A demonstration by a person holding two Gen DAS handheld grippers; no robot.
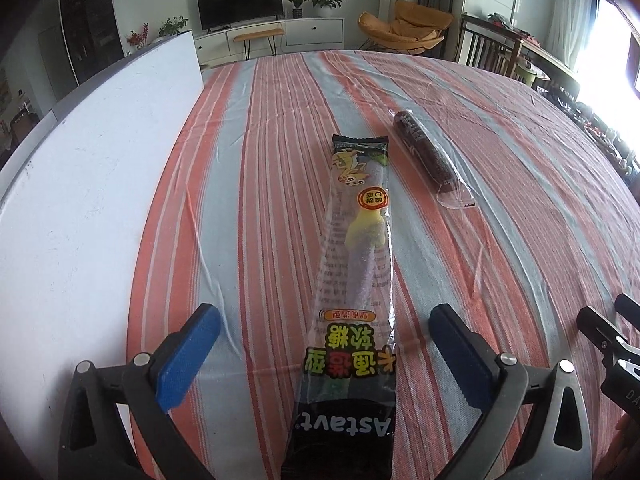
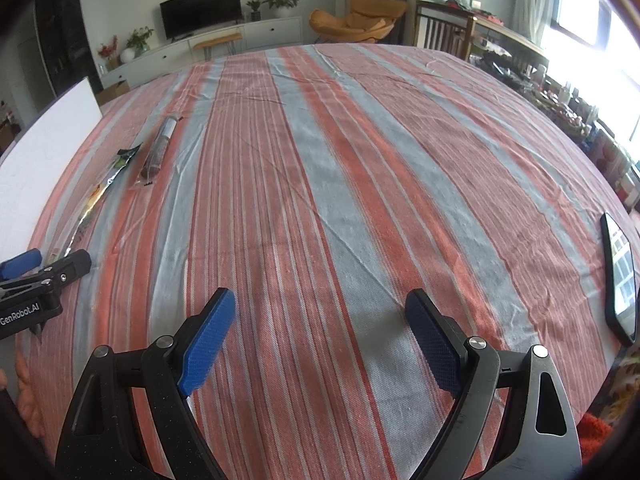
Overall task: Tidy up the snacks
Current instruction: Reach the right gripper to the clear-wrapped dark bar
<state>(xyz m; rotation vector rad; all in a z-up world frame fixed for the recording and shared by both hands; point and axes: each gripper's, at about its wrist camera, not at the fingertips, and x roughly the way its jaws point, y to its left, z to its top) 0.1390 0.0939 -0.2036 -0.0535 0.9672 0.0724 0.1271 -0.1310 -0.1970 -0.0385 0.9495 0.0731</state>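
1. The left gripper (image 1: 324,344) has its fingers (image 1: 188,356) spread wide and released; neither blue pad touches anything.
2. A long candy packet (image 1: 352,292) lies flat on the striped surface (image 1: 256,184) between those fingers, with a gap of cloth on each side. Its near end runs back under the gripper and its far end points away from the fingertips.
3. A dark snack stick in clear wrap (image 1: 426,152) lies beyond the fingertips and to the right of the packet's far end, near it but not touching.
4. A white board (image 1: 92,168) runs along the surface edge, left of the left finger.
5. The right gripper (image 2: 320,340) also has its fingers (image 2: 208,340) parted and released, with only bare striped cloth between them.
6. In the right wrist view both snacks lie far off to the left of its fingers, next to the left gripper.
7. A phone (image 2: 620,276) lies well out to the right of the right finger, near the surface edge.
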